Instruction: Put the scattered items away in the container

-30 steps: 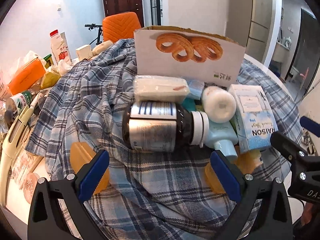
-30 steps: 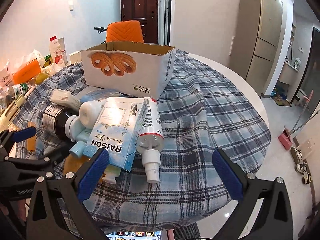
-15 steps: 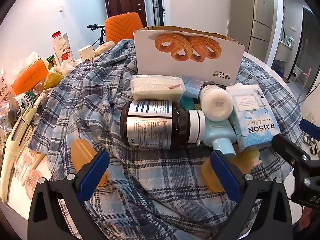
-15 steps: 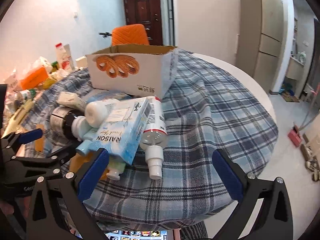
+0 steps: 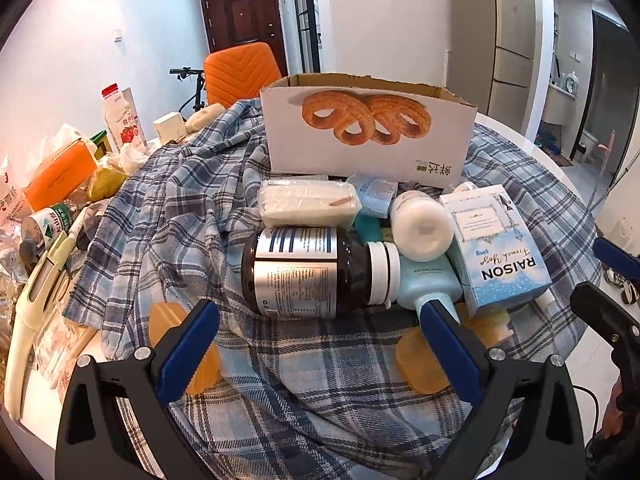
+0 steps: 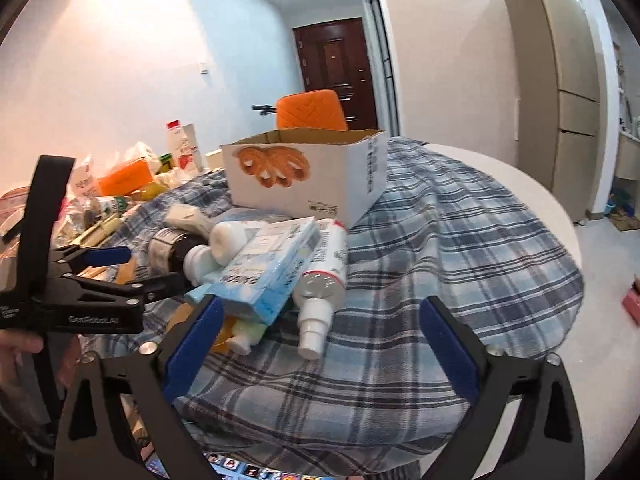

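Both grippers gape wide and hold nothing: the left gripper (image 5: pixel 320 344) faces the dark bottle (image 5: pixel 316 272), the right gripper (image 6: pixel 320 336) the spray bottle (image 6: pixel 322 280), all heaped just before the cardboard box (image 5: pixel 368 132).

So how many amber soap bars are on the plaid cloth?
3 visible: one amber soap bar behind the left finger, one beside the right finger, and one under the RAISON box. More may be hidden.

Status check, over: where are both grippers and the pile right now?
Left gripper open, empty, facing the dark bottle. Right gripper open, empty, near the spray bottle. Pile lies before the cardboard box; nothing blocking.
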Available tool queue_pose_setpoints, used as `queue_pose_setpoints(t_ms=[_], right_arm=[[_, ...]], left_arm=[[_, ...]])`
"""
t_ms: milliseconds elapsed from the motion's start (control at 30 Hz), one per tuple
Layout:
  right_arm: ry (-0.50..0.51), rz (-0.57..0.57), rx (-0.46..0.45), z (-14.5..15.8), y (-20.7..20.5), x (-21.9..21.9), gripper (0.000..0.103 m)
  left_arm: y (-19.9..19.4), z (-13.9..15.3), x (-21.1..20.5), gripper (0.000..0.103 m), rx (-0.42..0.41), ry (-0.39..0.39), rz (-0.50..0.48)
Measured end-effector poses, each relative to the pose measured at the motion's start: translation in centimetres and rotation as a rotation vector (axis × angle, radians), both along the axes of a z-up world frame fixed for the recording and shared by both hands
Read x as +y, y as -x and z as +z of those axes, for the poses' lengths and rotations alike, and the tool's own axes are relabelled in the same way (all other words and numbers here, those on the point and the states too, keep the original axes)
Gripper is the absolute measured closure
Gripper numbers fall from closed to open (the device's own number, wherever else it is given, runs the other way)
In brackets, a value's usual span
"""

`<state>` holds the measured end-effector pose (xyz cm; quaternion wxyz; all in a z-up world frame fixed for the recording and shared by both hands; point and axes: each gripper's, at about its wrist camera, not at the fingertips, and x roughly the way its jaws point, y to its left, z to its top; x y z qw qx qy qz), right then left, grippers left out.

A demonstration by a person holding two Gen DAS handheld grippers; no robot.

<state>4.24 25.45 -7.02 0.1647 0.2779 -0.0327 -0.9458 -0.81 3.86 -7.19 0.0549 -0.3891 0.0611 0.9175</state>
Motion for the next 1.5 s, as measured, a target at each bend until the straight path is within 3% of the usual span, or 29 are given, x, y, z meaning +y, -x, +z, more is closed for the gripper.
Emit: queue_pose_setpoints(t_ms=[167, 433, 533, 633, 833, 1300, 1500], right_arm=[[-0.076, 0.039, 0.046, -0.2, -0.6, -2.7, 0.009], [-0.178, -0.029, 0.165, -0.6, -0.6, -7.3, 0.009], [-0.193, -0.049, 0.161, -0.9, -0.1, -8.0, 0.011], [-0.226, -0.062, 0.132, -1.5, 0.4, -8.2, 0.030], [-0.254, -0.088, 0.109, -2.4, 0.4, -7.6, 0.041], [-0.163, -0.102, 0.123, -1.5, 0.1, -5.1, 0.043], [-0.205, -0.101, 0.108, -0.4, 1.1, -5.1, 0.043]], left_arm=[[0.1, -0.3, -0.3, 0.007, -0.011, 0.002, -0.002], [-0.3, 0.0, -1.1, 0.007, 0.041, 0.072, 0.056], [-0.3, 0.0, -1.7, 0.007, 0.058, 0.104, 0.094], [-0.1, -0.4, -2.4, 0.007, 0.036, 0.065, 0.085], [0.0, -1.2, -2.4, 0.007, 0.017, 0.057, 0.078], [-0.1, -0.7, -1.5, 0.007, 0.019, 0.010, 0.037], [0.5, -0.6, -0.3, 0.007, 0.005, 0.041, 0.017]])
